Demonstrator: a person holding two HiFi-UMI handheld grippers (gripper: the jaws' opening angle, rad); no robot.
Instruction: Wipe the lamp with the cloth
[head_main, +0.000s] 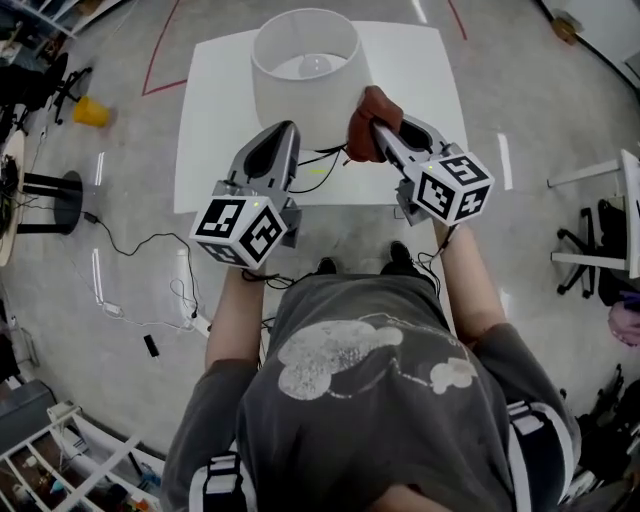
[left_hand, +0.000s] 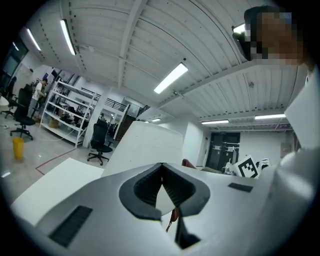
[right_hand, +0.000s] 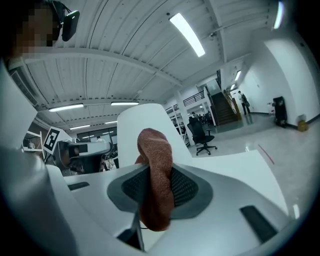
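Observation:
A white lamp with a wide drum shade (head_main: 305, 70) stands on the white table (head_main: 205, 120). My right gripper (head_main: 372, 124) is shut on a rust-brown cloth (head_main: 368, 112), which it holds against the shade's lower right side. In the right gripper view the cloth (right_hand: 156, 170) bulges out between the jaws of the gripper (right_hand: 152, 167), with the shade (right_hand: 145, 117) right behind. My left gripper (head_main: 286, 128) is shut on nothing, its tip at the shade's near side. In the left gripper view the shut gripper (left_hand: 161, 165) points at the shade (left_hand: 145, 145), and the cloth (left_hand: 189, 163) peeks from the right.
A thin black cable (head_main: 322, 158) lies on the table under the grippers. The table's near edge (head_main: 300, 205) is just in front of the person. On the floor are a yellow cup (head_main: 90, 112) and loose cables (head_main: 150, 245) to the left, with a white frame (head_main: 600, 215) to the right.

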